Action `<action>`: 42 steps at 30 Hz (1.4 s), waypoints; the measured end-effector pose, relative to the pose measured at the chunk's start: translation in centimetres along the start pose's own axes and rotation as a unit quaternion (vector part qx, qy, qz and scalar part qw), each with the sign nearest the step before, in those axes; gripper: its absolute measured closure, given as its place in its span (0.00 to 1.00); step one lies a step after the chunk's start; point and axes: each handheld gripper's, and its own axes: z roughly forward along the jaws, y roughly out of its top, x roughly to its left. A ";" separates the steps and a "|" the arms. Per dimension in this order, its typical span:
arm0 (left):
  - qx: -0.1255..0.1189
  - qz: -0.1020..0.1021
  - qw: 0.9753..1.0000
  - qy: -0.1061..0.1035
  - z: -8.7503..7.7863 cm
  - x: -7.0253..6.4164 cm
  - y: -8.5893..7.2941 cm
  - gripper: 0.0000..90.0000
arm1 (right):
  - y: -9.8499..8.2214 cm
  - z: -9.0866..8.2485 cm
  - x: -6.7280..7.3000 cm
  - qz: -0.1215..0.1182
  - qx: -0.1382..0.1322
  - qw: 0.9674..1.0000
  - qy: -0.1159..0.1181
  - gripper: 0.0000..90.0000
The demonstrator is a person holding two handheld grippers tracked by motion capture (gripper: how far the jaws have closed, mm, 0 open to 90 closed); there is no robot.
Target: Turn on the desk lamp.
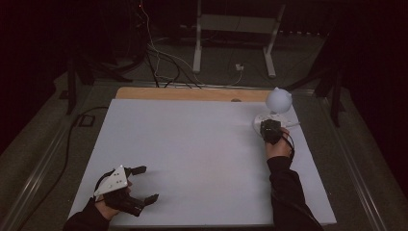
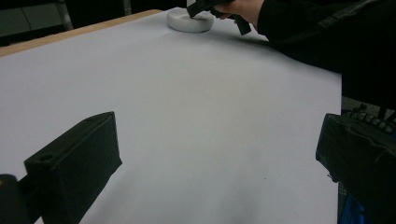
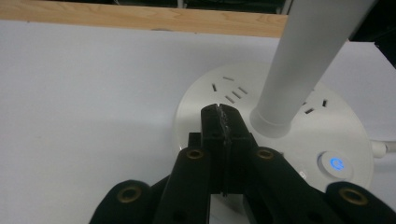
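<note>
High view: desk lamp (image 1: 275, 107) standing near the far right corner of the white sheet (image 1: 202, 154), round head up, disc base flat on the sheet; right gripper (image 1: 270, 129) poised over the near side of that base, held from behind by the right hand (image 1: 277, 148); left gripper (image 1: 146, 184) resting close to the near left corner, jaws spread wide, nothing between them. Left gripper view: both black jaws far apart over bare sheet; lamp base (image 2: 190, 20) far off by the wooden table edge (image 2: 70, 32), the other hand above it. Right gripper view: jaws pressed fully together with nothing clamped, tip over the base top (image 3: 280, 140) just beside the foot of the white stem (image 3: 303, 60); power button (image 3: 336, 164) at the right of the tip, ring symbol glowing blue; socket slots along the far rim. Judged state of work: closed tip brought to the base as a pressing tool, button apart from the tip; lamp head without visible light; press on the button, or confirmation of switching, apparently outstanding.
</note>
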 end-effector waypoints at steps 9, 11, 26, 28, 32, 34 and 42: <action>0.000 -0.001 1.000 0.000 0.0 0.0 0.0 0.00 | 0.4 -0.5 -0.1 0.009 -0.015 1.000 0.015 0.95; 0.000 -0.001 1.000 0.000 0.0 0.0 0.0 0.00 | 0.5 -0.7 0.1 0.008 -0.015 1.000 0.022 0.92; 0.001 0.002 1.000 0.000 0.0 0.0 0.0 0.00 | 0.9 -2.5 0.7 0.021 -0.031 0.995 0.097 0.34; -0.001 0.002 1.000 0.001 -0.1 0.0 0.1 0.00 | 1.0 -2.8 0.7 0.028 -0.031 0.994 0.102 0.27; -0.003 0.001 1.000 0.001 -0.1 0.0 0.1 0.00 | 1.1 -3.3 0.7 0.029 -0.034 0.993 0.111 0.15; -0.003 -0.001 1.000 0.001 -0.1 0.0 0.1 0.00 | 1.1 -3.5 0.7 0.035 -0.024 0.992 0.119 0.15; -0.003 -0.005 1.000 0.004 0.1 0.2 0.2 0.00 | 0.4 -4.4 -0.1 0.018 -0.006 0.988 0.153 0.02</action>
